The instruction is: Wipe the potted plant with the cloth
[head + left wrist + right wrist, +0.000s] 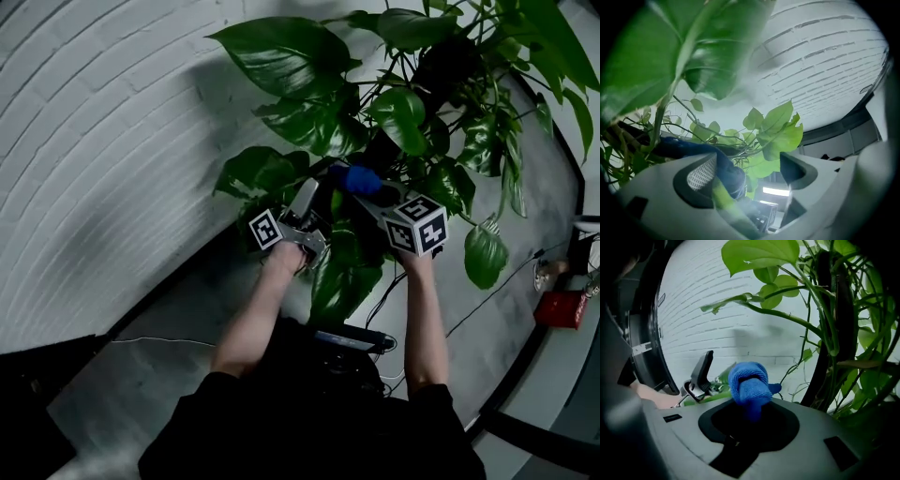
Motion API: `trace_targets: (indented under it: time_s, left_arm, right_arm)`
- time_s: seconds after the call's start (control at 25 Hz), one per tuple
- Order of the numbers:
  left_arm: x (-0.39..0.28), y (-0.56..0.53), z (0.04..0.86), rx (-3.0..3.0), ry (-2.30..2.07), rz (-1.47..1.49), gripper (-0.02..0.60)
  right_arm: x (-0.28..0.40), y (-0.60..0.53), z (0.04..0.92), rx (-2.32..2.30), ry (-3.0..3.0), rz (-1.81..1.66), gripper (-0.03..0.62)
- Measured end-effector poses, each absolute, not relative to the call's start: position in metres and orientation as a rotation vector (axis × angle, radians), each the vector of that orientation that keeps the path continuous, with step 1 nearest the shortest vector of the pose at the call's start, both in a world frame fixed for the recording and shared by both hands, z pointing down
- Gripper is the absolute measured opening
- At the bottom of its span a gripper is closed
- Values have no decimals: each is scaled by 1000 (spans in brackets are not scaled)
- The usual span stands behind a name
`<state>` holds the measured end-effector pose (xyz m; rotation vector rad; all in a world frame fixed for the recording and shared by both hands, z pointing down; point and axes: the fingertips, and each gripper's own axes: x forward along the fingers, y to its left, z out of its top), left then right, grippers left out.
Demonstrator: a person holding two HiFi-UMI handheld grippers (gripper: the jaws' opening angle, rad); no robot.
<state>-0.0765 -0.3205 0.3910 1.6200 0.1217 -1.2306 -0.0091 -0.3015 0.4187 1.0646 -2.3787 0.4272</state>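
Pinching the blue cloth (pixel 747 380) tight in the right claw (pixel 750 411), low among the leaves (pixel 403 117) of the potted plant (pixel 291 56); holding the left claw (pixel 747 173) agape alongside. Might snap a thin stalk (pixel 783 317) if pressed hard, unsupported.

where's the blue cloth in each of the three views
Head view: the blue cloth is at centre, amid the plant.
Left gripper view: cloth at lower left, dark, beside one tong.
Right gripper view: cloth at centre, bunched and clamped in the tongs.
Shared landmark: the white brick wall.
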Motion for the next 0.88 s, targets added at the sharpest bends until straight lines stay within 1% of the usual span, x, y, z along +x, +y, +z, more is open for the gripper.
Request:
trace_targets:
  time_s: [0.2, 0.36, 0.52, 0.6, 0.72, 0.88]
  left_arm:
    - [-77, -315, 388, 1608, 140, -1247, 436]
    - [-76, -311, 386, 1610, 150, -1253, 436]
    - [-78, -309, 383, 1614, 150, -1256, 436]
    - [-78, -310, 385, 1611, 140, -1254, 436]
    - [-77, -311, 392, 1602, 113, -1249, 436]
    - [-76, -309, 397, 1588, 104, -1240, 436]
  right_arm:
    - [-19, -275, 419, 1015, -2418, 450, 121]
    - [-28, -252, 416, 916, -2416, 393, 120]
    - [-36, -232, 391, 833, -2524, 370, 121]
    - [-30, -234, 360, 906, -2647, 368, 120]
    - [5, -256, 320, 1205, -2700, 276, 120]
    - [48, -279, 310, 1490, -2580, 214, 120]
